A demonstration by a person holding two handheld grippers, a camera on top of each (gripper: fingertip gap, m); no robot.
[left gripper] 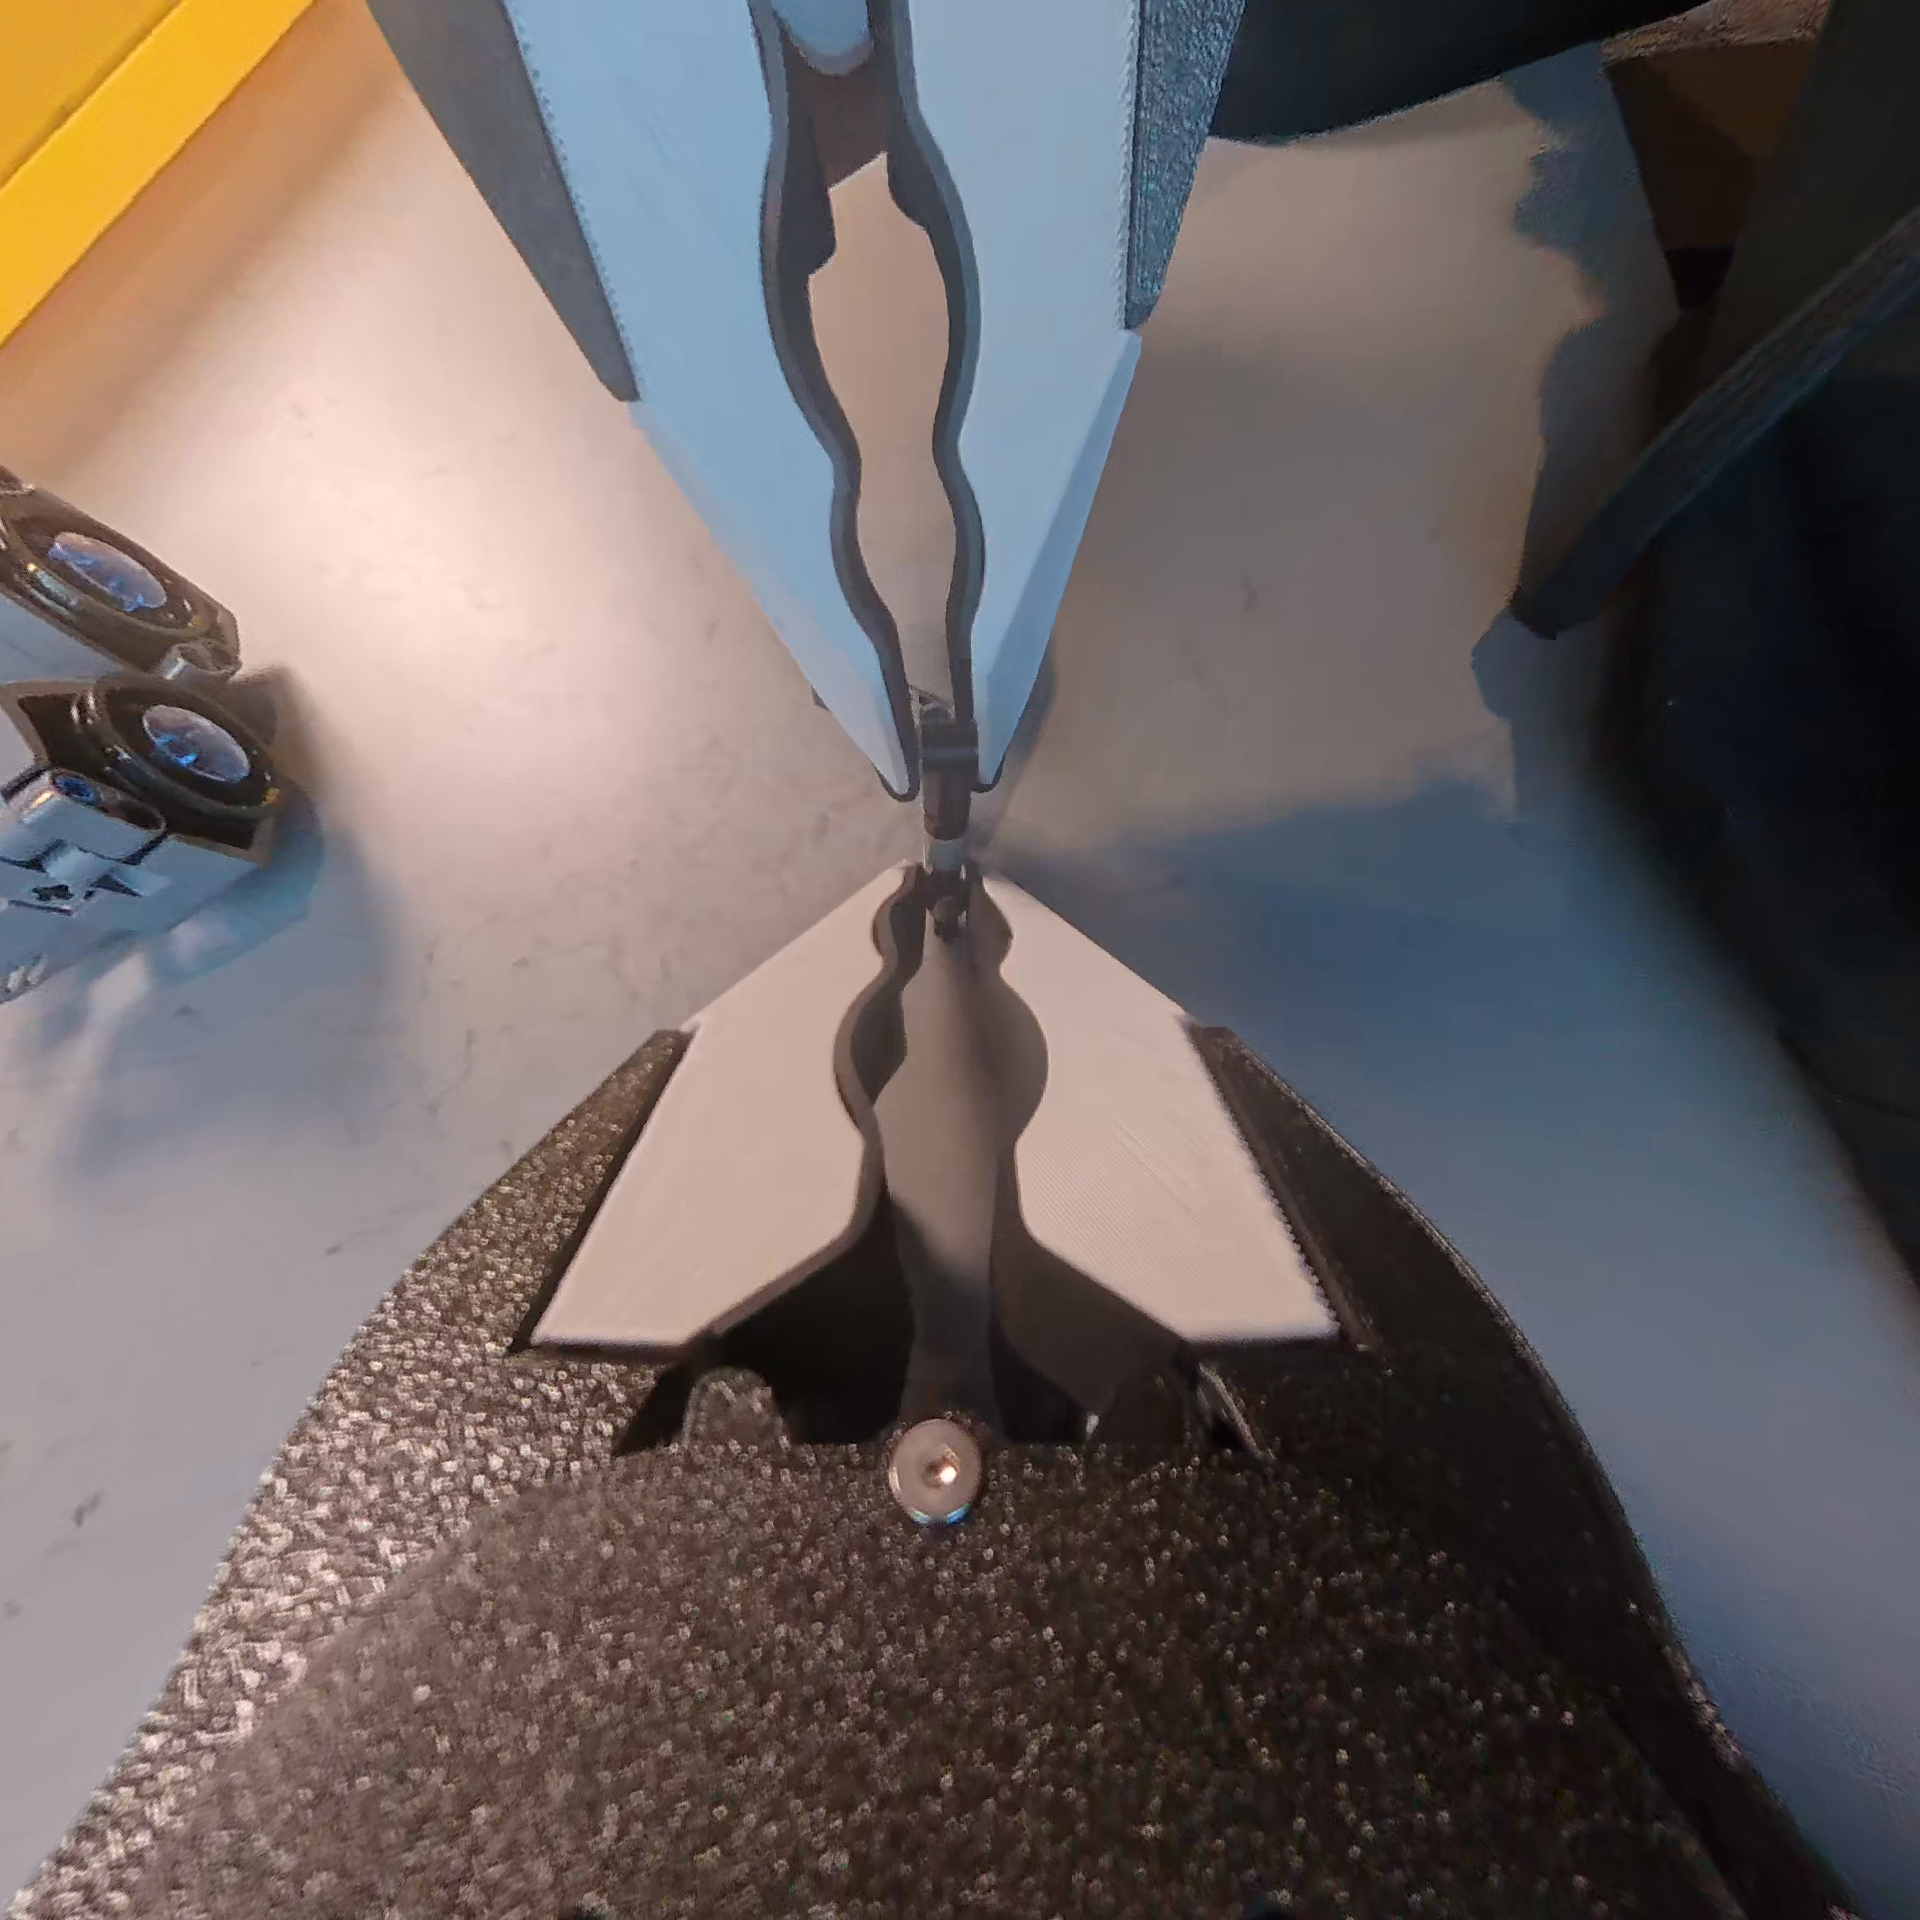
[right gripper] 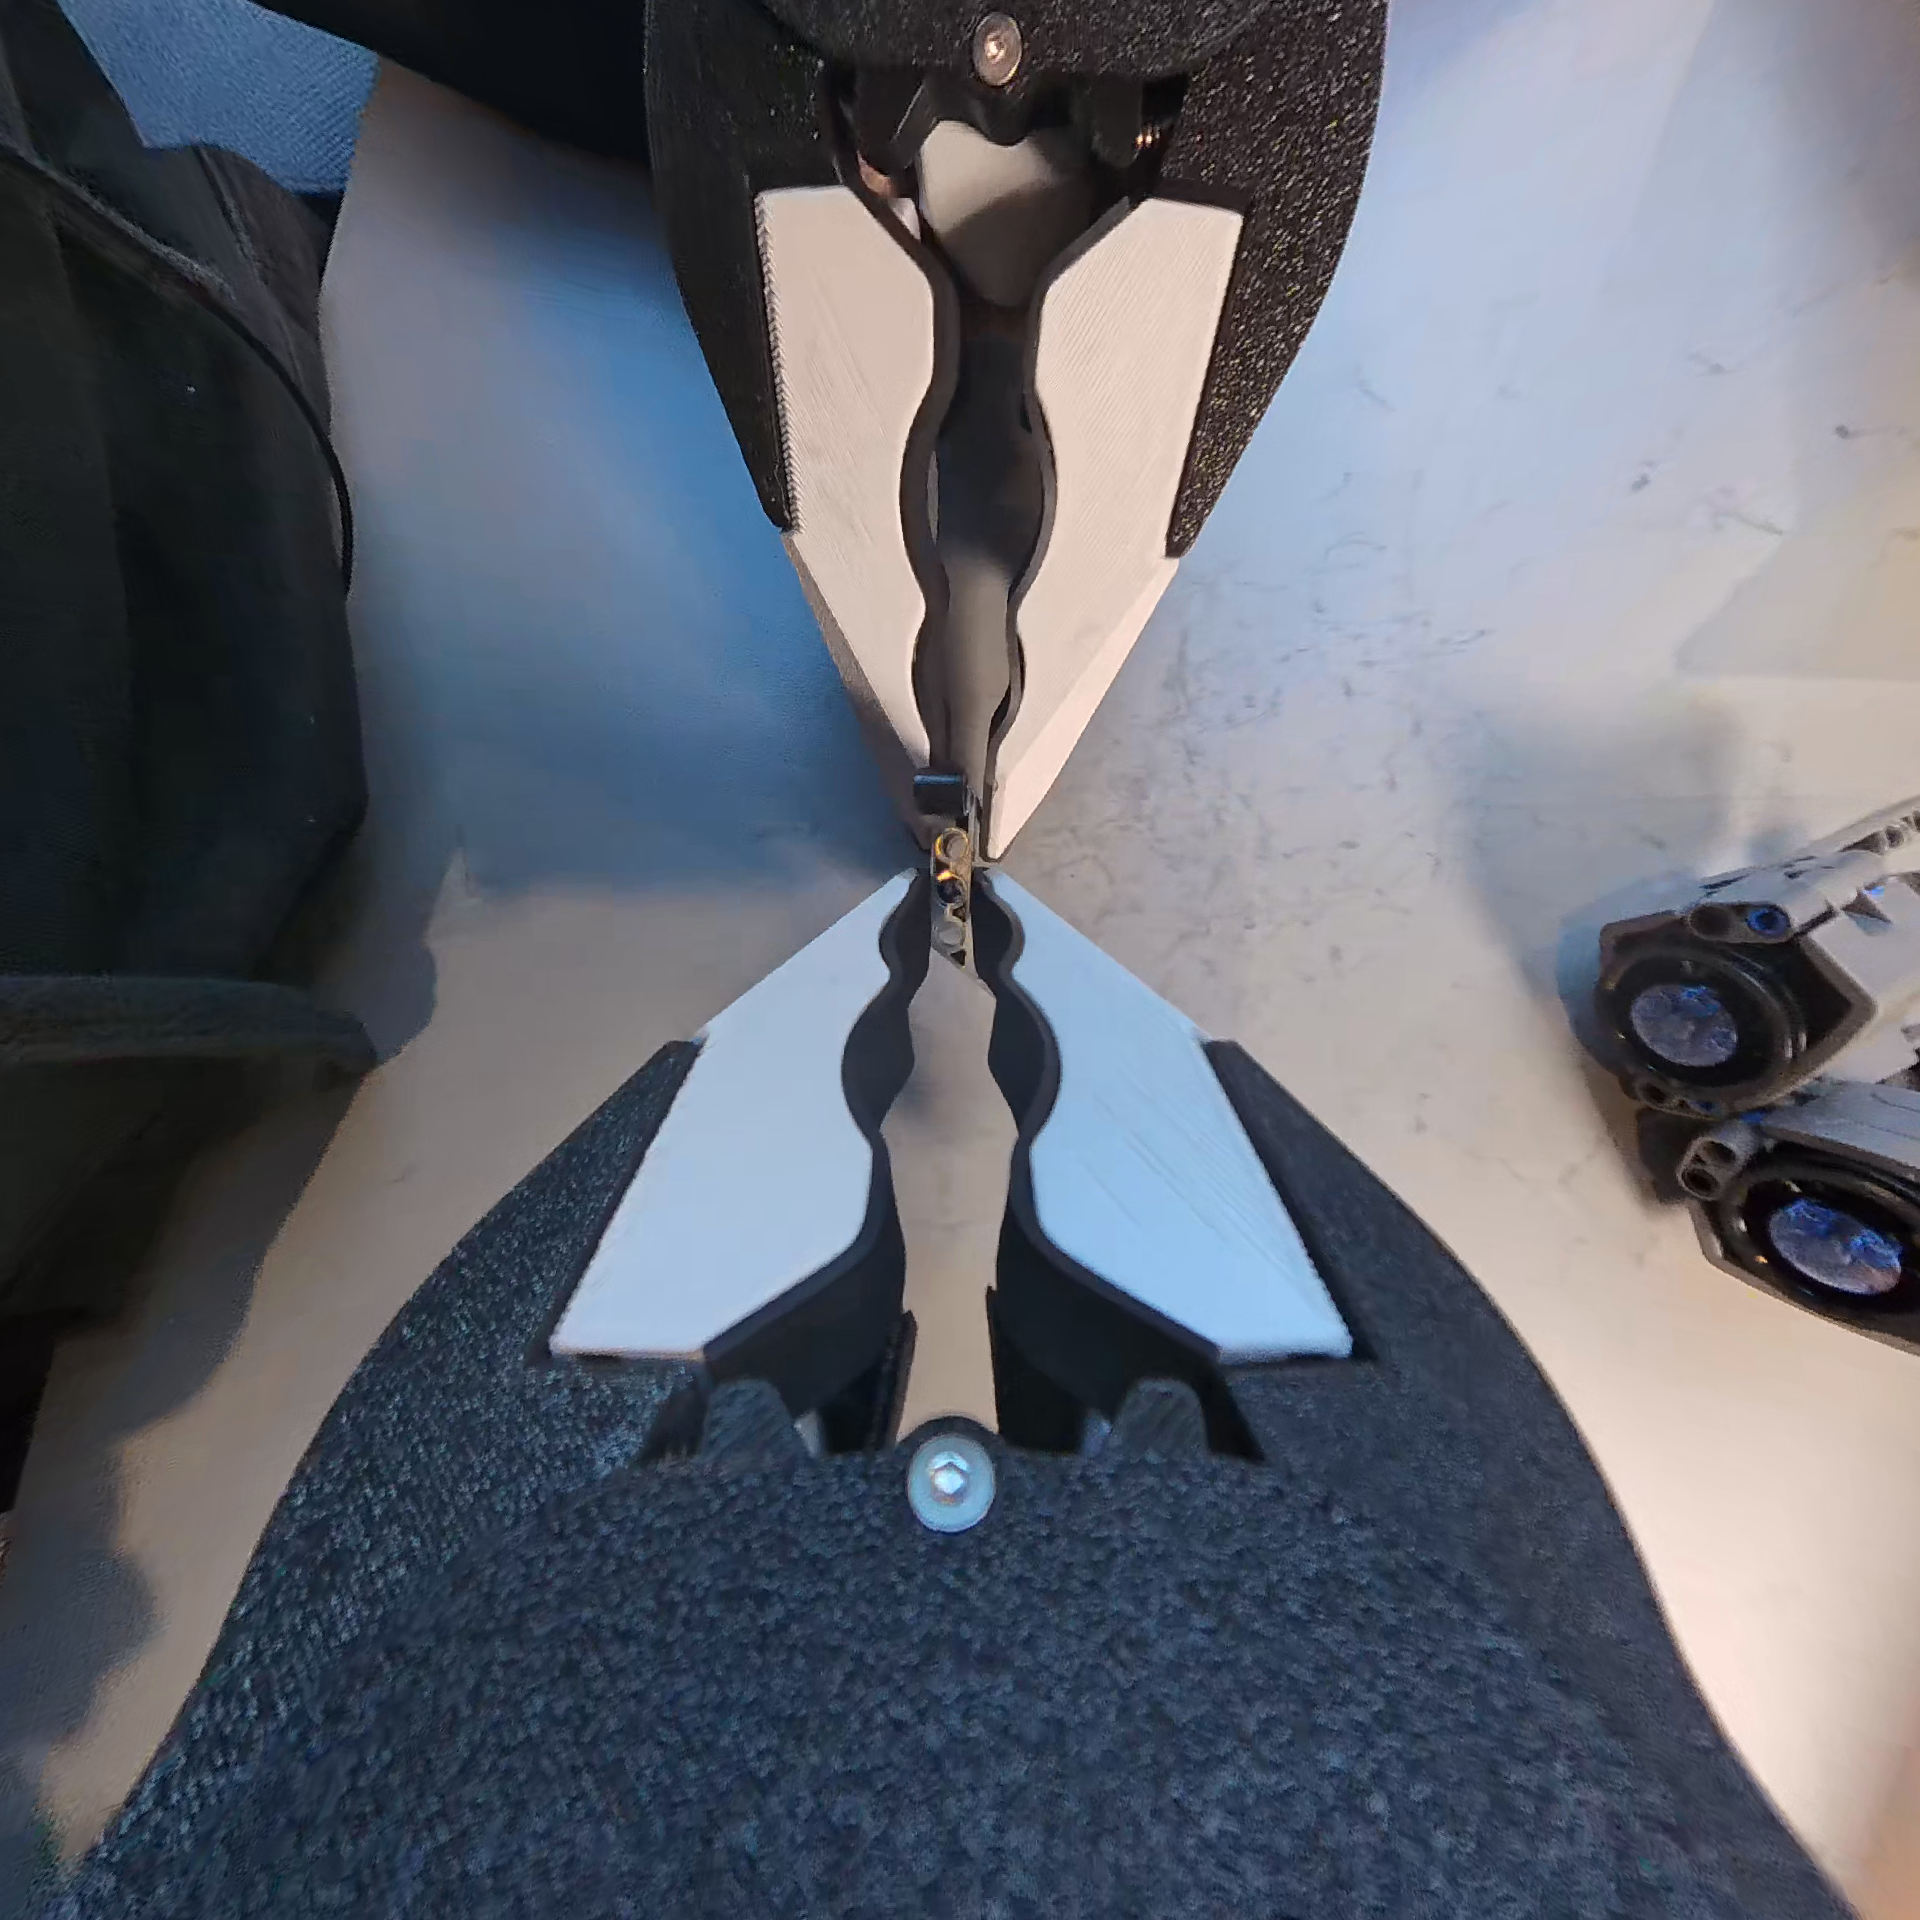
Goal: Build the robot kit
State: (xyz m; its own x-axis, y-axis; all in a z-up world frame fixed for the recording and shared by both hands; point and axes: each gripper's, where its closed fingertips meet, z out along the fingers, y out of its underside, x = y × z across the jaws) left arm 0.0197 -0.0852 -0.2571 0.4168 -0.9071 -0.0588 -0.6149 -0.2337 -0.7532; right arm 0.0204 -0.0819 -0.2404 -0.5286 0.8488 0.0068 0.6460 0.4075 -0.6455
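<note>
Tip to tip over the tabletop (right gripper: 1351, 520): left gripper (left gripper: 943, 896) and right gripper (right gripper: 951, 899), facing each other head-on, each pinching one end of a small perforated beam (right gripper: 951, 883) with a short pin piece (right gripper: 935, 795) at the far end. Lying on the table off to one side, well apart from both: a wheeled brick assembly (right gripper: 1766, 1122). Beside the table on the opposite side: a bag (right gripper: 156, 623).

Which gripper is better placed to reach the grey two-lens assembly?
Right, marginally: the assembly lies beside the right gripper, past the tips of the left gripper. Both are shut on small parts.
</note>
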